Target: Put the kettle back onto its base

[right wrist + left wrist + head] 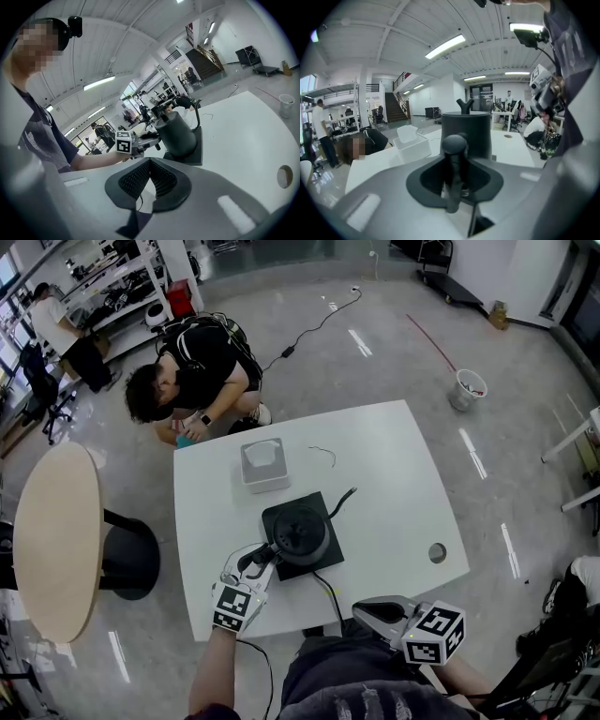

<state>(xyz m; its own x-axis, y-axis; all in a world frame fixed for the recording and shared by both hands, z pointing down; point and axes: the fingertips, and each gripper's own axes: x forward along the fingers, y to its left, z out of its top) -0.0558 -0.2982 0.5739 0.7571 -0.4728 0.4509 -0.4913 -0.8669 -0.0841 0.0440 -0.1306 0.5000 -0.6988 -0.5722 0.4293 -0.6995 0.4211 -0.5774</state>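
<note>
Two tables take up most of the grey floor [394, 343]. The white square table [394, 474] stands right in front of the person who wears the camera, and a round beige table [56, 540] stands off to the left. A second person [202, 367] in a black top crouches at the white table's far left corner.

The kettle [300, 532], dark and round, stands upright on its black square base [325, 565] near the table's near edge, so it is already seated there. A black cord [342, 500] curls away from the base's far side. Just beyond the base sits a white tissue box [263, 465], apart from it.

The left gripper [265, 554] reaches in from the near left. In the left gripper view, the kettle's handle [454, 154] stands upright between its jaws. The jaws are slightly apart around the handle, and a sliver of table shows beside it, so the pads look just clear of it rather than pressed on.

The right gripper [363, 608] hangs over the near edge, well apart from the kettle. Its ribbed pads are drawn together with nothing between them.

Out on the floor to the far right is a white bucket [467, 388]. Smallest of all is a round hole [437, 552] in the tabletop near its right edge.
</note>
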